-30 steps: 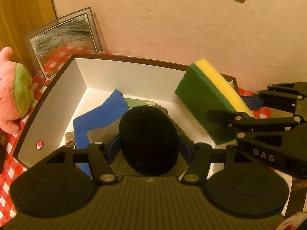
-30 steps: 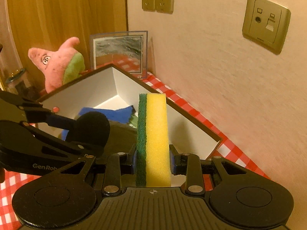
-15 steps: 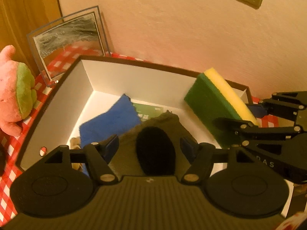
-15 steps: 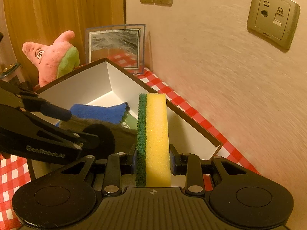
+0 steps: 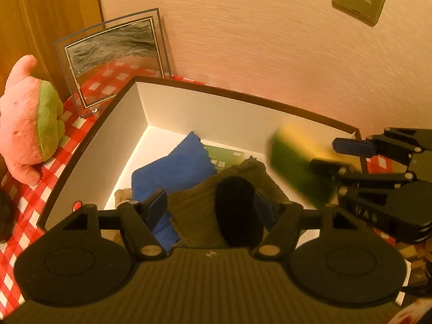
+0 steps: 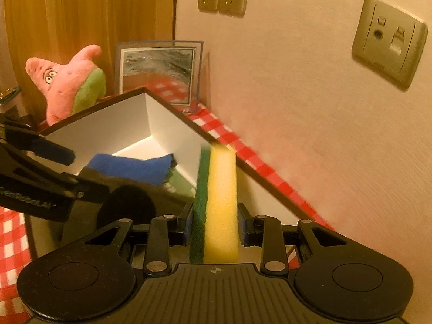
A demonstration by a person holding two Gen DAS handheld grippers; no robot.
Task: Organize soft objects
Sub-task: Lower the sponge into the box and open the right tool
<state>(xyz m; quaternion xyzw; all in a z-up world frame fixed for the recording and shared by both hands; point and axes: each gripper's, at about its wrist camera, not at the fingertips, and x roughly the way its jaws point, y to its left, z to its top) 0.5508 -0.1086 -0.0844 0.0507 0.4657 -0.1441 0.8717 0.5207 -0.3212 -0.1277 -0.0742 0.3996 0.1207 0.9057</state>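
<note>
Now the right gripper (image 6: 216, 226) is squeezing a yellow foam sponge with a green scrubby side (image 6: 217, 202), and holds it standing up just above the right end of the white cardboard box with a dark rim (image 5: 151, 100). The sponge could bump the far rim of the box and twist out of the grip, because it sits very close to that edge. It could also drop on the checked cloth outside the box if it is let go too early.

The left gripper (image 5: 213, 208) is wide apart, and a round black fuzzy pad (image 5: 239, 210) lies between its fingers. I cannot tell if it touches them. The pad rests on a folded olive-brown cloth (image 5: 197, 213) inside the box. A blue fluffy cloth (image 5: 175, 170) lies to the left of it, and a flat green packet (image 5: 224, 156) peeks out farther back.

A pink and green star plush toy (image 5: 29, 127) waits outside, left of the box.
</note>
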